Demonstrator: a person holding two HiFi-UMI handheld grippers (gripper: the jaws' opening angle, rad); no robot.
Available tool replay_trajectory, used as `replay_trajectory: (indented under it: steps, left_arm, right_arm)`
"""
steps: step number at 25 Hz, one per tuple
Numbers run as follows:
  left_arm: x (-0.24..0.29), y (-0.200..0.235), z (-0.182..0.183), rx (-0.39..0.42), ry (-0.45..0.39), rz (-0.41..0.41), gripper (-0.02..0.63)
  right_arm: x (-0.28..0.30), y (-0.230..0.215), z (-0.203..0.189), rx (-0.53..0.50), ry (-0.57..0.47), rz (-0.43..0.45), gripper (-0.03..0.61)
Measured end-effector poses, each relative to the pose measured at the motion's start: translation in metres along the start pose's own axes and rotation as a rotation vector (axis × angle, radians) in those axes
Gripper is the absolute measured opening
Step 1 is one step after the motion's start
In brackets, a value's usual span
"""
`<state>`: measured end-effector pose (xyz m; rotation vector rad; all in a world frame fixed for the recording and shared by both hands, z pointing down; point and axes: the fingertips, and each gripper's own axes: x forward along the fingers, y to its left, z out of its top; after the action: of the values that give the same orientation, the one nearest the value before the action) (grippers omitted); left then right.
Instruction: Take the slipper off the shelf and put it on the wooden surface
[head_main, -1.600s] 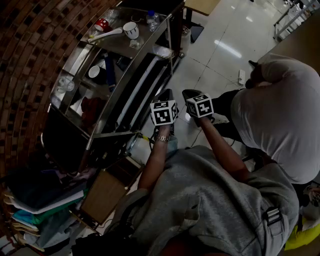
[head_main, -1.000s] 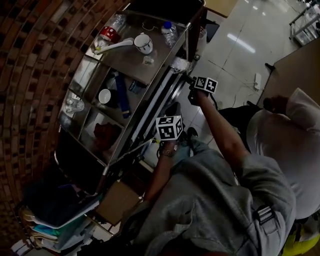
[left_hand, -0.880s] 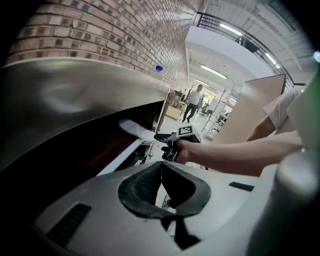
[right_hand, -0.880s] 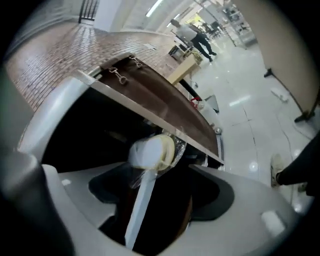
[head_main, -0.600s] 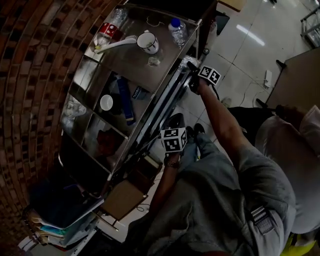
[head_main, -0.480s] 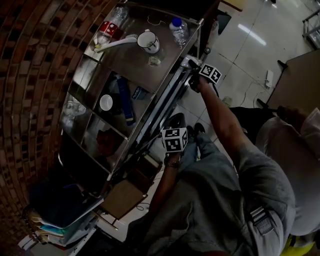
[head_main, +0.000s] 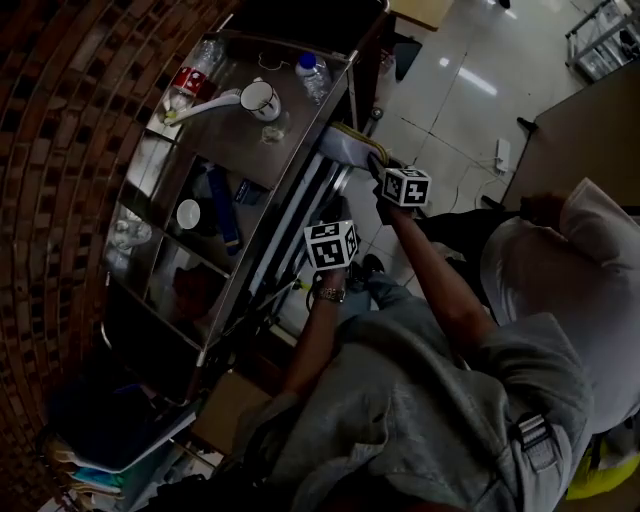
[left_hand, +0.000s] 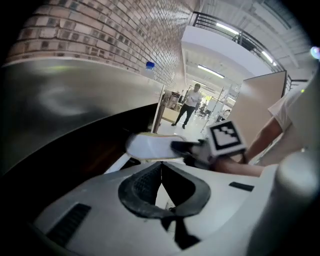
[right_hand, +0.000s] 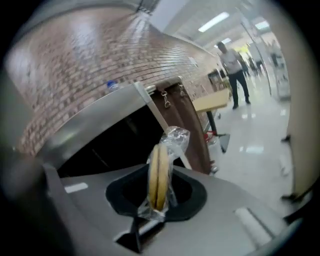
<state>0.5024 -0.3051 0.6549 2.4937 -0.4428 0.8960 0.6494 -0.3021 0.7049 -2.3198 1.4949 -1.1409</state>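
Head view looks steeply down from above onto the shelf (head_main: 228, 135) and floor (head_main: 450, 95). Both gripper views sit low, close to the shelf's front edge, facing along it. All three share shelf, bottle (head_main: 310, 70) and slipper (head_main: 345, 150).

Two grippers (head_main: 333, 222) (head_main: 372, 165), one wrapped slipper (head_main: 345, 150), one mug (head_main: 260, 99), two bottles (head_main: 312, 75) (head_main: 190, 75), one white spoon (head_main: 205, 105), one metal shelf (head_main: 215, 130).

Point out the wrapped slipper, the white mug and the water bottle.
wrapped slipper (right_hand: 159, 172): right gripper view, on the yellowish sole edge inside the clear wrap.
white mug (head_main: 262, 99): head view, on the side of its body.
water bottle (head_main: 313, 75): head view, on the clear body below the blue cap.
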Motion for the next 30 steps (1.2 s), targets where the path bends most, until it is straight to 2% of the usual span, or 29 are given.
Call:
replay_trajectory:
  steps: [2, 4, 8, 13, 17, 19, 22, 25, 28, 30]
  left_arm:
    - [0.008, 0.003, 0.012, 0.034, -0.018, 0.087, 0.005]
    - [0.011, -0.007, 0.018, 0.039, -0.028, 0.093, 0.004]
    - [0.003, -0.045, 0.020, 0.055, -0.047, 0.017, 0.003]
    - [-0.020, -0.068, 0.002, 0.083, -0.054, 0.021, 0.003]
    - [-0.070, -0.042, -0.045, 0.069, -0.037, 0.092, 0.003]
    - [-0.102, -0.021, -0.068, 0.036, -0.046, 0.146, 0.004]
    - [-0.153, 0.006, -0.092, -0.021, -0.100, 0.202, 0.003]
    - [-0.213, 0.025, -0.121, -0.035, -0.166, 0.230, 0.004]
    - [-0.283, 0.040, -0.184, -0.023, -0.197, 0.266, 0.003]
    - [-0.331, 0.049, -0.236, -0.051, -0.192, 0.287, 0.003]
  right_arm:
    - [-0.039, 0.006, -0.004, -0.169, 0.071, -0.114, 0.064]
    - [-0.064, 0.010, -0.013, -0.197, 0.123, -0.173, 0.061]
    - [-0.100, 0.015, -0.021, -0.210, 0.110, -0.160, 0.061]
    - [-0.124, 0.026, -0.011, -0.228, 0.034, -0.115, 0.061]
    - [-0.124, 0.054, -0.039, -0.163, 0.009, -0.046, 0.061]
    - [-0.131, 0.074, -0.063, -0.179, 0.033, -0.020, 0.061]
    - [-0.151, 0.110, -0.098, -0.218, 0.064, 0.009, 0.061]
    - [-0.182, 0.151, -0.136, -0.259, 0.051, 0.024, 0.061]
    - [-0.229, 0.192, -0.195, -0.276, 0.031, 0.028, 0.061]
    - [-0.268, 0.227, -0.241, -0.273, 0.028, 0.047, 0.061]
